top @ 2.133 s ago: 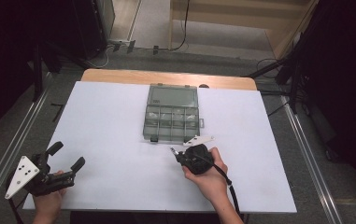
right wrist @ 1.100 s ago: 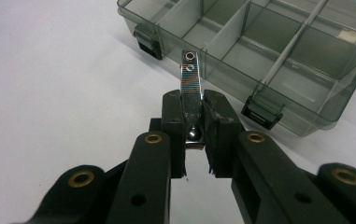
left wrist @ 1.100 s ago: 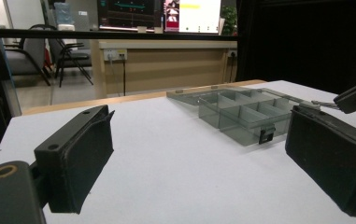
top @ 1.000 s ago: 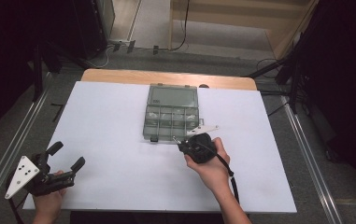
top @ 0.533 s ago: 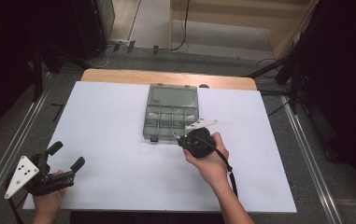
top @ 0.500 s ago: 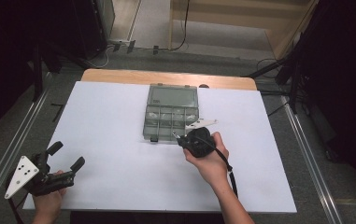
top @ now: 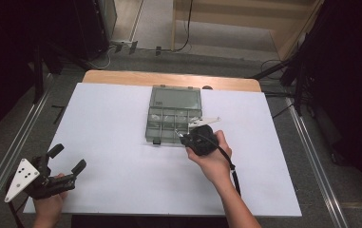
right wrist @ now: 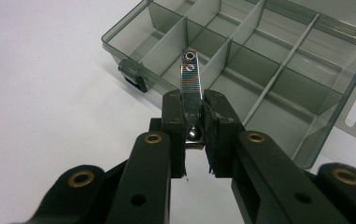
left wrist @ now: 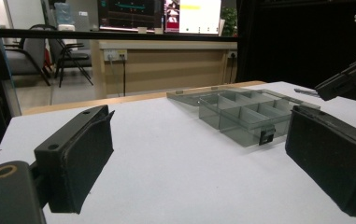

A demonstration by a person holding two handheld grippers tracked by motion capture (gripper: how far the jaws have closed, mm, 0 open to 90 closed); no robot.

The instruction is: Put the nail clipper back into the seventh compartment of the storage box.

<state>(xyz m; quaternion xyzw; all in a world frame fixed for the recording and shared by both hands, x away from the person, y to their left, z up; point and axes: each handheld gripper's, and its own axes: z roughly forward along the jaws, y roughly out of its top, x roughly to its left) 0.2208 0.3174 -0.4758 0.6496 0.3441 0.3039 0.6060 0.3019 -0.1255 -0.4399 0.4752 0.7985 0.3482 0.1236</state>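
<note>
Your right gripper (right wrist: 193,116) is clamped on a nail clipper (right wrist: 189,91), tip over the organizer box (right wrist: 259,70). Your left gripper (left wrist: 203,154) is spread wide, box ahead of it.

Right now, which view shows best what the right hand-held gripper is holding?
The right gripper view: a metal nail clipper sits clamped between the jaws, over the box. The high view shows the right hand-held gripper at the box edge; the clipper is too small to tell.

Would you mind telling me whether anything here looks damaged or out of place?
Nothing stands out. The compartment box lies open and square on the table, its sections bare. The right gripper holds a nail clipper over it; the left gripper is open.
</note>
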